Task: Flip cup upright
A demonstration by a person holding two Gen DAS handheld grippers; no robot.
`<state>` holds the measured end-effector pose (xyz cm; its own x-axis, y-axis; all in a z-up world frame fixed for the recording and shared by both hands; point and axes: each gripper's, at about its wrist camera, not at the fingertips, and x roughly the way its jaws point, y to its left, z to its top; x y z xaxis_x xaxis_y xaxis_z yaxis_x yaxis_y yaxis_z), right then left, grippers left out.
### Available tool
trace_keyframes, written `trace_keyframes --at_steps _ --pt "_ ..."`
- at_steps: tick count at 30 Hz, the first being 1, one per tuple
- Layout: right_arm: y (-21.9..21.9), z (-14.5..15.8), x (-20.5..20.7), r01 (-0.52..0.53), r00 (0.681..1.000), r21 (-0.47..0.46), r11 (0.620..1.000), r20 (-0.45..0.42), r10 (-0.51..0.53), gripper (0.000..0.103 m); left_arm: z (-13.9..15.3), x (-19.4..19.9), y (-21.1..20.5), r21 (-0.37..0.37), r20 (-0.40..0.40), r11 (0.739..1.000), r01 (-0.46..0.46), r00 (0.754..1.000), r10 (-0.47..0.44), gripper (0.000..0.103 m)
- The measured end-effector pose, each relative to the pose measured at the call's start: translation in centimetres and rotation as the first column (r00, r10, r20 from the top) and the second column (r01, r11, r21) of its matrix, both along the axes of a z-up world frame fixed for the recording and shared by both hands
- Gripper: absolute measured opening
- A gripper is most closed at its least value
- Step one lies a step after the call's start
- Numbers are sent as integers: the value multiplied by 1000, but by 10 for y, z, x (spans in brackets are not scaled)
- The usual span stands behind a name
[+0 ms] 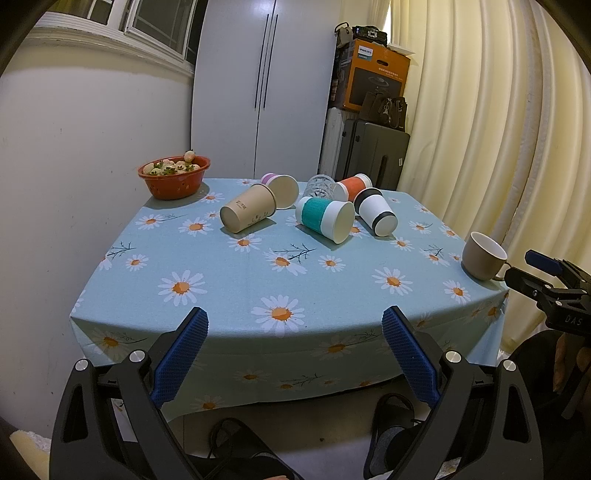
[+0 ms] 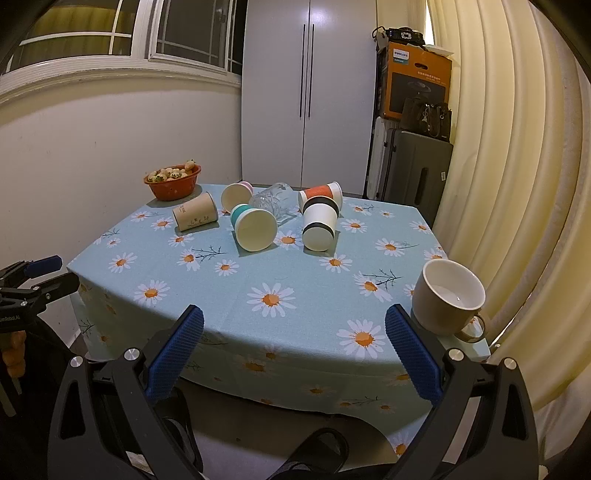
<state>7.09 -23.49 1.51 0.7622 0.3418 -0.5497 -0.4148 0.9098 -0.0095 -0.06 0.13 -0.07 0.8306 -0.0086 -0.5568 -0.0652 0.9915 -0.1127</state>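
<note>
On bench [image 1: 229,291] far side, cups lie tipped: brown paper cup [image 1: 248,213], teal cup [image 1: 325,218], black-banded cup [image 1: 375,211], red cup [image 1: 352,185], pink cup [image 1: 281,188], glass [image 1: 320,186]. Beige mug [image 2: 447,295] upright at near right corner. Red bowl [image 1: 174,176] far left. Left gripper [image 1: 295,332] and right gripper [image 2: 294,330] fingers spread, holding nothing.

We are in a lived-in room of a home. A tabletop [image 2: 258,325] under a daisy-print cloth carries a red bowl of strawberries [image 2: 173,183]. Behind it we see a white double-door wardrobe [image 2: 308,88], cream curtains [image 2: 509,155], a window [image 2: 122,33], and a suitcase [image 2: 415,173] stacked with an appliance box [image 2: 417,86] and a handbag [image 2: 426,118].
</note>
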Motion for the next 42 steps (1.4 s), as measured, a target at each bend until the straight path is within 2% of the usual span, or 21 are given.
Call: trace_keyframes --at_steps 5,11,15,18,24,31,36,39,42 --pt "-2 0 1 1 1000 4 1000 -7 -1 98 1 0 0 2 -2 1000 1 1000 -1 93" --pt "-7 -1 15 4 997 46 999 -72 -1 98 3 -1 1 -10 4 1000 -4 1000 4 93" --pt "-4 3 24 -20 996 52 998 -81 24 98 4 4 5 -54 -6 998 13 1000 -13 93" --pt "5 4 38 -56 993 40 998 -100 60 98 7 9 16 -115 -1 993 17 1000 -17 93" --pt "23 8 98 -114 971 48 992 -207 122 98 10 31 32 -193 -20 981 7 1000 -11 93" --pt "38 10 187 -95 932 59 994 -347 110 98 24 88 29 -241 -30 969 50 998 -59 93" --pt "50 -3 244 -100 900 36 994 -423 106 98 30 129 24 -253 -42 966 48 997 -61 93" --pt "57 -13 278 -96 872 28 995 -479 98 98 31 158 20 -229 -66 973 43 996 -60 93" --pt "61 -21 312 -72 835 34 997 -544 79 98 29 176 17 -235 -81 970 55 994 -76 93"
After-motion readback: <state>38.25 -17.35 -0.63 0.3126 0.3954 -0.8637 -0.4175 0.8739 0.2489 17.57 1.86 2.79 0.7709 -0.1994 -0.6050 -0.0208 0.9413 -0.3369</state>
